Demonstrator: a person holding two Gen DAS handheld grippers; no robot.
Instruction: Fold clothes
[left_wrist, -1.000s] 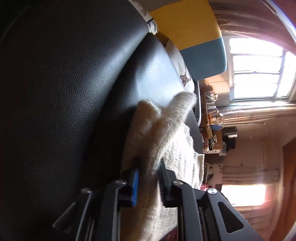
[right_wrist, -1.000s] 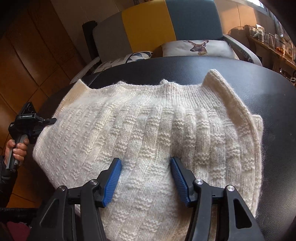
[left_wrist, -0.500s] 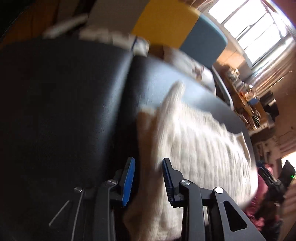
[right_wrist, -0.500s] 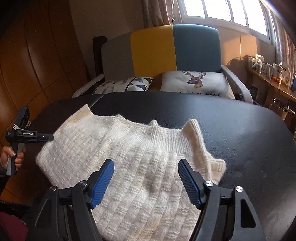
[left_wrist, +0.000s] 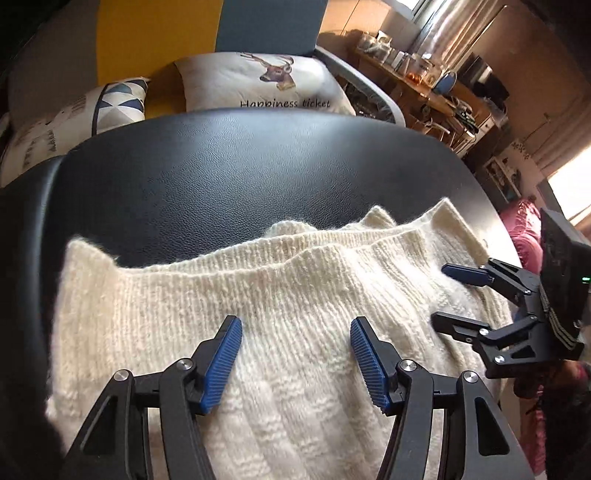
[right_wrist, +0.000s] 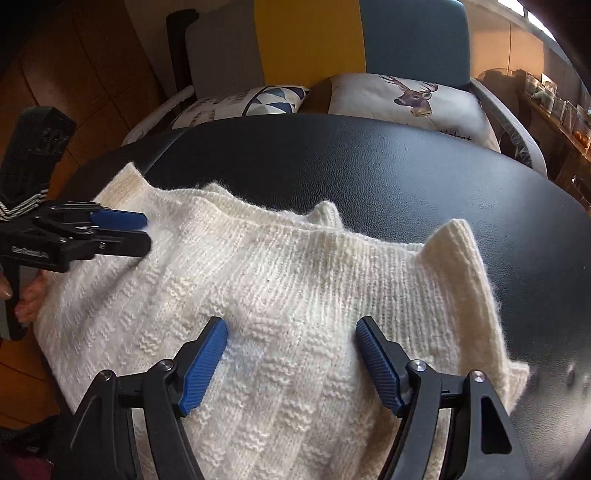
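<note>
A cream knitted sweater (left_wrist: 295, 280) (right_wrist: 295, 280) lies spread on a black leather surface (left_wrist: 258, 166) (right_wrist: 406, 177), its ribbed edge toward the far side. My left gripper (left_wrist: 295, 332) hovers open over the sweater's near-left part with nothing between its blue pads. It also shows at the left of the right wrist view as the left gripper (right_wrist: 147, 233), low over the fabric. My right gripper (right_wrist: 291, 326) is open above the sweater's near-right part. From the left wrist view the right gripper (left_wrist: 439, 293) sits at the sweater's right edge, empty.
Behind the surface stands an armchair (right_wrist: 306, 40) with a grey, yellow and blue back, holding a deer pillow (left_wrist: 258, 81) and a triangle-patterned pillow (right_wrist: 258, 99). A cluttered shelf (left_wrist: 424, 77) lines the right. A hand (right_wrist: 22, 306) holds the left gripper's handle. Wood panelling is at left.
The left gripper let go of the sweater edge it pinched, opened wide and swung round to face across the sweater. The right gripper stayed open, drew back, then came close again.
</note>
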